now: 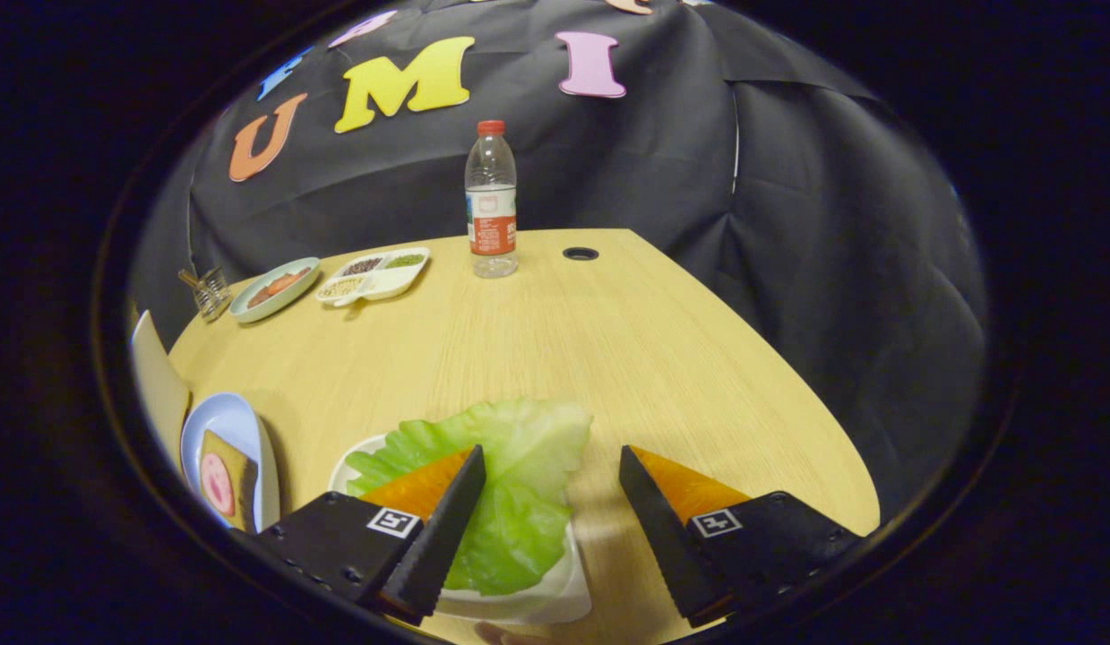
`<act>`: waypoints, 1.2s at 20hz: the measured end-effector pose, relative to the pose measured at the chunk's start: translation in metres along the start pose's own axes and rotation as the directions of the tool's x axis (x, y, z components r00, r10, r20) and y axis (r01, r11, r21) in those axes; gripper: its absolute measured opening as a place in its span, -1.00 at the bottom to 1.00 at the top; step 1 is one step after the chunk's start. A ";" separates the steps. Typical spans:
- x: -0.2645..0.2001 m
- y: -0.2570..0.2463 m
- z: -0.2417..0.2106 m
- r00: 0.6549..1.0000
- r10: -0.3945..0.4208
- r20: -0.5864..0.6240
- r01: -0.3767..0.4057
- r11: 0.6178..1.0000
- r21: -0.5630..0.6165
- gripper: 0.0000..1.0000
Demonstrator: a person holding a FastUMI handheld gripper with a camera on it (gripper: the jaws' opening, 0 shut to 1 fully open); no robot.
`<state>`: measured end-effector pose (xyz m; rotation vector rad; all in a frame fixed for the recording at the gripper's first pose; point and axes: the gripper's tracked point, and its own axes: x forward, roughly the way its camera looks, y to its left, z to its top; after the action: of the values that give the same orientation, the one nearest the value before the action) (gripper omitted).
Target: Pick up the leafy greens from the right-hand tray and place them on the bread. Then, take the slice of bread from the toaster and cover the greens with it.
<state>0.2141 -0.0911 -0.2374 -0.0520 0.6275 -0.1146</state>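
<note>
On the desk sits a white tray holding the leafy greens, lying between and just under the gripper. The leaf's long axis runs roughly along the fingers, ruffled edge pointing away. The gripper's jaws stand wide, holding nothing (its left finger overlaps the leaf).

A pale wood-grain table is filling the middle of the scene, its far edge curving from 9 o'clock round to 3 o'clock. A round dark cable hole is sitting in the tabletop near that far edge, toward 12 o'clock. Behind the table, black cloth is hanging as the booth's wall, creasing in long folds and wrapping round the right side. Soft light is falling from above, leaving the wood evenly bright.
</note>
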 end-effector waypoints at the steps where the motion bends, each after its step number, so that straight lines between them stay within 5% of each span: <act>1: -0.002 0.002 0.002 1.000 0.011 0.000 -0.011 1.000 0.000 0.87; 3: 0.000 0.006 0.004 1.000 0.022 0.001 -0.022 1.000 -0.013 0.67; 7: 0.003 0.003 0.007 1.000 -0.002 0.028 0.003 0.998 -0.067 -0.04; 8: 0.000 0.002 0.008 0.999 -0.008 0.035 0.010 0.998 -0.069 -0.46; 9: -0.002 0.000 0.009 0.999 -0.013 0.041 0.016 0.998 -0.066 -0.52; 10: -0.005 0.000 0.010 0.999 -0.010 0.047 0.013 0.998 -0.061 -0.81; 12: -0.013 -0.001 0.014 0.998 -0.015 0.068 0.021 0.997 -0.075 -0.99; 16: -0.036 -0.004 0.038 0.983 -0.052 0.175 0.074 0.990 -0.119 -1.00; 24: -0.016 -0.010 0.011 0.992 -0.089 0.087 0.101 0.983 -0.155 -0.97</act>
<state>0.2065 -0.0990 -0.2182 -0.2401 0.5535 -0.1540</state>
